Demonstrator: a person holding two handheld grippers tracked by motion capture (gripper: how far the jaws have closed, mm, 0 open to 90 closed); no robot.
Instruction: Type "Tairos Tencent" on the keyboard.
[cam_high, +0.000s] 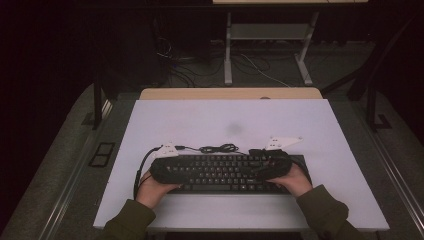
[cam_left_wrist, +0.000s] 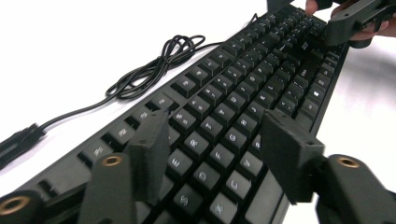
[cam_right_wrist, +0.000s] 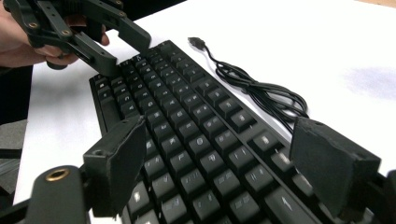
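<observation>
High view: the left gripper (cam_high: 165, 159) and right gripper (cam_high: 272, 162), jaws apart and clamping nothing, sit over the two ends of the keyboard (cam_high: 220, 172) near the table's (cam_high: 225, 120) front edge. Hands partly cover the ends; its cable (cam_high: 217, 148) lies just beyond.

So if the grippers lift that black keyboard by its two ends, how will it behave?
The keyboard is a long, rigid slab, so it should probably stay stiff rather than sag. Its loose coiled cable is floppy and will likely trail behind. Lying flat on the white table, it seems unlikely to roll or tip.
</observation>
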